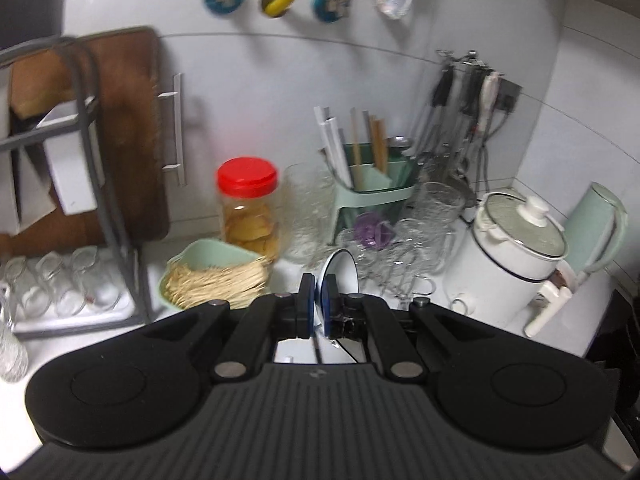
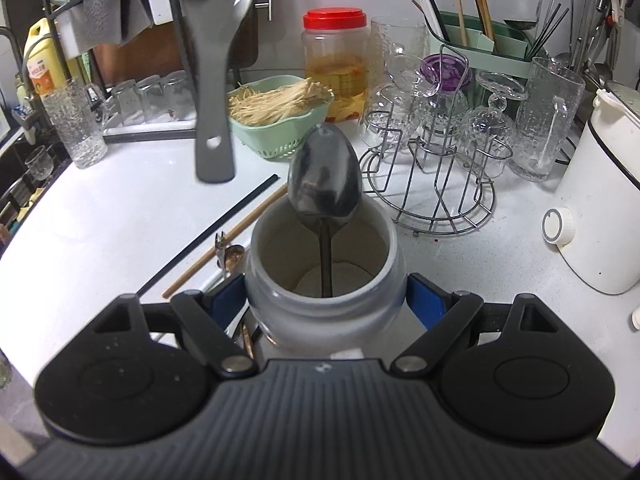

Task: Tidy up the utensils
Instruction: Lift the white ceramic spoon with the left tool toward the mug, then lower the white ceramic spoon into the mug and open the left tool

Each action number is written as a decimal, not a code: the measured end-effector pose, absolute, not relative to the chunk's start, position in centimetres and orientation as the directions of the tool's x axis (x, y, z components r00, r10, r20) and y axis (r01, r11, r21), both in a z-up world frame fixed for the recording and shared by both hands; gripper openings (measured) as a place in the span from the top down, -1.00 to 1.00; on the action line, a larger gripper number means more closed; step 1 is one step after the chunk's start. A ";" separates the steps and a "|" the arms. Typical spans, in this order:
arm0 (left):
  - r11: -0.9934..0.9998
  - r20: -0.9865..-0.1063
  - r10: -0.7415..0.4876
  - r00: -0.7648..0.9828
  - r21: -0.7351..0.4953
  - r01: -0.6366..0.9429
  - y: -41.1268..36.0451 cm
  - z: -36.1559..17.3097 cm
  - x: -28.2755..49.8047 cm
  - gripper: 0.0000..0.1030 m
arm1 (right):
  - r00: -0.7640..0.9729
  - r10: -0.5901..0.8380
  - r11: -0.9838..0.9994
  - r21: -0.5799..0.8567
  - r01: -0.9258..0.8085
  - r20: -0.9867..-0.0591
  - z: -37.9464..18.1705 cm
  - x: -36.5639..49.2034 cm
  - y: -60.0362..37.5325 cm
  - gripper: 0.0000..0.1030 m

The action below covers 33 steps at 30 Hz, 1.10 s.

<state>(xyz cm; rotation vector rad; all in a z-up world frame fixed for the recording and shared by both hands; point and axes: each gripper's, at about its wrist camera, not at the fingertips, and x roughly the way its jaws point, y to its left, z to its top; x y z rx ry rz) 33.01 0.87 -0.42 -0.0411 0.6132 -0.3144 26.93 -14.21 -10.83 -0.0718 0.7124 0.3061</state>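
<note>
**White soup spoon in the air, jar braced for it**

Ceramic-looking jar (image 2: 320,320) sits clamped between my right tongs' (image 2: 325,304) pads, one blue pad on each flank. I grip it so it stays put while utensils drop in. A metal spoon (image 2: 325,178) already stands inside, handle down, bowl sticking up past the far rim, straight ahead of those tongs.

My left tongs (image 1: 319,288) are pressed nearly together, pinching the white soup spoon (image 2: 212,80) near its bowl end. From the right wrist view they sit up and to the left of the right tongs, clear of the counter (image 2: 120,208). The handle hangs down with its hanging hole at the bottom. Held that way, the handle should go into the jar first, I think.

The spoon is off to the left of the jar mouth, not yet over it. Next call, my guess: bring it right and lower it beside the metal spoon without knocking that one.

Just ahead-left of the right tongs a black chopstick (image 2: 208,236) and a wooden chopstick (image 2: 236,236) lie flat on the counter, probably next to sort. Something small and metal lies by the left pad, too hidden to name.

Far ahead of the left tongs is the green chopstick caddy (image 1: 376,184), already stocked.
</note>
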 end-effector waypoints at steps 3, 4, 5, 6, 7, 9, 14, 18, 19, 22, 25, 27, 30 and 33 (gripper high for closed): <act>0.940 -0.554 -0.329 0.765 -0.113 0.322 -0.5 -0.2 33.0 0.91 | 0.709 0.257 0.950 0.038 -0.309 -0.657 -10.8 27.0 -14.2 -0.72; 0.936 -0.556 -0.337 0.760 -0.110 0.335 -0.9 -0.3 33.2 0.91 | 0.709 0.257 0.950 0.038 -0.310 -0.656 -10.8 27.0 -14.2 -0.72; 0.931 -0.558 -0.346 0.754 -0.107 0.348 -1.3 -0.4 33.3 0.91 | 0.710 0.258 0.950 0.037 -0.311 -0.656 -10.8 27.0 -14.2 -0.72; 0.927 -0.561 -0.353 0.748 -0.104 0.360 -1.7 -0.7 33.3 0.91 | 0.709 0.258 0.949 0.037 -0.312 -0.656 -10.8 27.0 -14.2 -0.72; 0.924 -0.566 -0.357 0.743 -0.098 0.369 -2.2 -0.9 33.4 0.91 | 0.709 0.259 0.949 0.037 -0.313 -0.656 -10.8 27.0 -14.2 -0.72; 0.920 -0.583 -0.354 0.731 -0.077 0.384 -3.2 -1.6 33.4 0.91 | 0.708 0.262 0.948 0.036 -0.317 -0.656 -10.8 27.0 -14.2 -0.72; 0.907 -0.607 -0.354 0.712 -0.035 0.421 -4.9 -3.0 33.2 0.91 | 0.706 0.269 0.944 0.033 -0.328 -0.655 -10.8 27.1 -14.2 -0.72; 0.898 -0.634 -0.367 0.680 -0.049 0.438 -5.2 -3.9 32.7 0.91 | 0.708 0.272 0.943 0.035 -0.331 -0.651 -10.8 27.0 -14.3 -0.72; 0.896 -0.643 -0.370 0.671 -0.055 0.442 -5.3 -4.1 32.6 0.91 | 0.709 0.274 0.943 0.036 -0.331 -0.650 -10.9 27.0 -14.3 -0.72; 0.890 -0.677 -0.374 0.635 -0.070 0.450 -5.3 -4.8 32.2 0.91 | 0.712 0.277 0.942 0.037 -0.332 -0.645 -10.9 26.9 -14.4 -0.72; 0.883 -0.705 -0.375 0.602 -0.076 0.463 -5.1 -5.5 31.7 0.90 | 0.715 0.280 0.941 0.036 -0.336 -0.641 -10.9 26.8 -14.4 -0.72; 0.877 -0.715 -0.375 0.590 -0.068 0.475 -5.1 -5.7 31.3 0.89 | 0.716 0.281 0.940 0.034 -0.339 -0.639 -11.0 26.7 -14.4 -0.72; 0.866 -0.731 -0.383 0.564 -0.072 0.495 -5.0 -6.1 31.2 0.89 | 0.717 0.287 0.938 0.034 -0.345 -0.635 -11.0 26.7 -14.5 -0.72; 0.853 -0.753 -0.391 0.529 -0.081 0.516 -4.9 -6.6 31.3 0.88 | 0.716 0.295 0.935 0.037 -0.352 -0.632 -11.0 26.7 -14.6 -0.73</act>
